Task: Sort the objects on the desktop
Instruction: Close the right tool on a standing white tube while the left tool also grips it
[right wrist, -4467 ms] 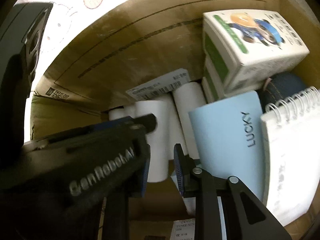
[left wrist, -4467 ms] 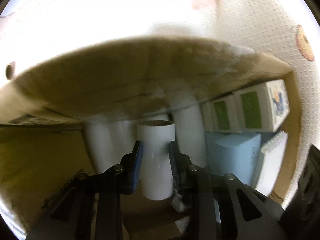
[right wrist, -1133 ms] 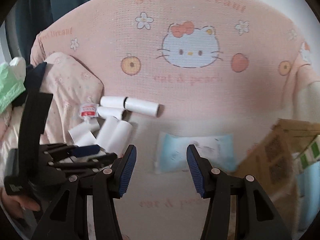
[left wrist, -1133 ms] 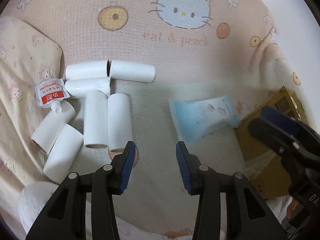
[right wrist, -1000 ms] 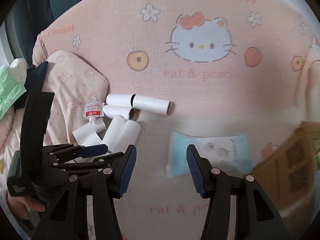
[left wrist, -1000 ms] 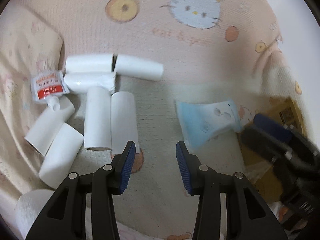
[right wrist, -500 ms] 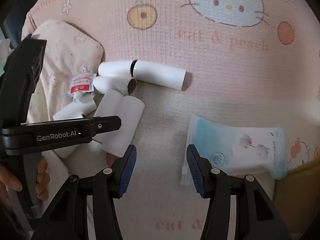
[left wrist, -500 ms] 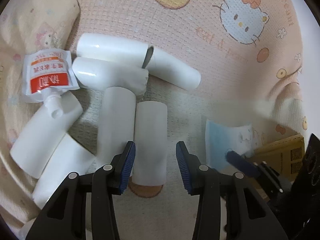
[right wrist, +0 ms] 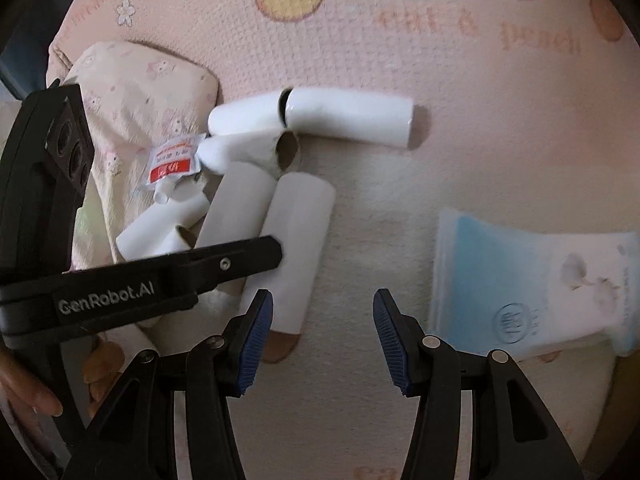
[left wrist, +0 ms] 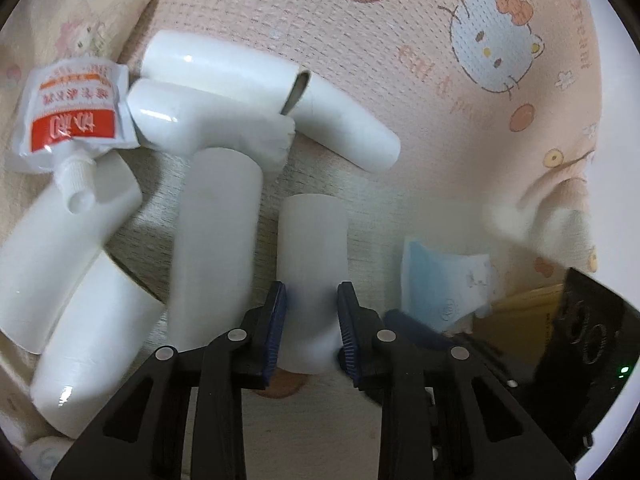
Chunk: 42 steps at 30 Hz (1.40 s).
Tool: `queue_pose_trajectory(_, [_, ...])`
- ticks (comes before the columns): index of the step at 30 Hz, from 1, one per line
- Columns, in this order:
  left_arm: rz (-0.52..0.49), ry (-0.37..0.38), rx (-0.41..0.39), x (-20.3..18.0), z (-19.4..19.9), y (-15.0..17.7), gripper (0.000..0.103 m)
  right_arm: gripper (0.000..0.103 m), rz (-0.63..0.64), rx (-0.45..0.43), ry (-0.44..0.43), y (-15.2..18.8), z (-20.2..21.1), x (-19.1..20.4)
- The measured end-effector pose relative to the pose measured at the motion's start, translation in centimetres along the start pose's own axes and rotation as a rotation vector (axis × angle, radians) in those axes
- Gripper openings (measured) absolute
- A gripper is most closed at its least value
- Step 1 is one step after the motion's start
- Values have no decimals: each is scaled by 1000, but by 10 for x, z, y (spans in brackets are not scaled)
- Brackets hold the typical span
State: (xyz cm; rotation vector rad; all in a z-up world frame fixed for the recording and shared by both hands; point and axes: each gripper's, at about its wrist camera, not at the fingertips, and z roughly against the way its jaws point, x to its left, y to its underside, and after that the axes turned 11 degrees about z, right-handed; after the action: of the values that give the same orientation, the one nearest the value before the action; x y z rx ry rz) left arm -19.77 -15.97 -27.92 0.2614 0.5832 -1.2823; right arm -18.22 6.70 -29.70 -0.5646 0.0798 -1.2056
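Partly, left tongs [left wrist: 311, 328] closing hide roll [left wrist: 312, 248].

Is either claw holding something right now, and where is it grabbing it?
The left claw is closing around a white roll near its bottom end. The right claw is open and holds nothing.

The left gripper [left wrist: 310, 324] points steeply down, its 2 blue-padded jaws closing on a white roll [left wrist: 310, 276] that stands between them, the pads at its sides near the lower end. The right gripper [right wrist: 322, 338] also tilts downward, its jaws parted with nothing between them. In the right wrist view, the left gripper's black body reaches in from the left, and the fingers [right wrist: 28, 394] of the person's hand holding it show at the lower left edge.
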Motion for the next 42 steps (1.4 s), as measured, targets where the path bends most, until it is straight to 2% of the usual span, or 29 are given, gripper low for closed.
queue_pose_trajectory(5, [-23, 36, 43, -7, -8, 5, 25, 49, 11, 4, -32, 1, -5, 5])
queue_pose_trajectory(7, [-31, 36, 50, -9, -10, 9, 25, 41, 5, 6, -35, 3, -8, 4])
queue_pose_trajectory(14, [-34, 42, 46, -15, -10, 29, 25, 39, -97, 5, -32, 18, -3, -6])
queue_pose_trajectory(18, [-43, 37, 54, -20, -6, 49, 22, 39, -100, 11, -15, 32, 6, -4])
queue_pose_trajectory(24, [9, 54, 80, -16, -4, 86, 22, 39, -124, 32, -9, 62, 23, -4])
queue_pose_trajectory(30, [-85, 39, 106, -32, -4, 123, 22, 39, -133, 59, 13, 100, 44, -5])
queue_pose_trajectory(37, [-111, 77, 181, -36, -4, 140, 22, 39, -173, 63, 7, 132, 65, -8])
queue_pose_trajectory(42, [-122, 114, 159, -39, 1, 140, 22, 39, -147, 59, -5, 139, 74, 3])
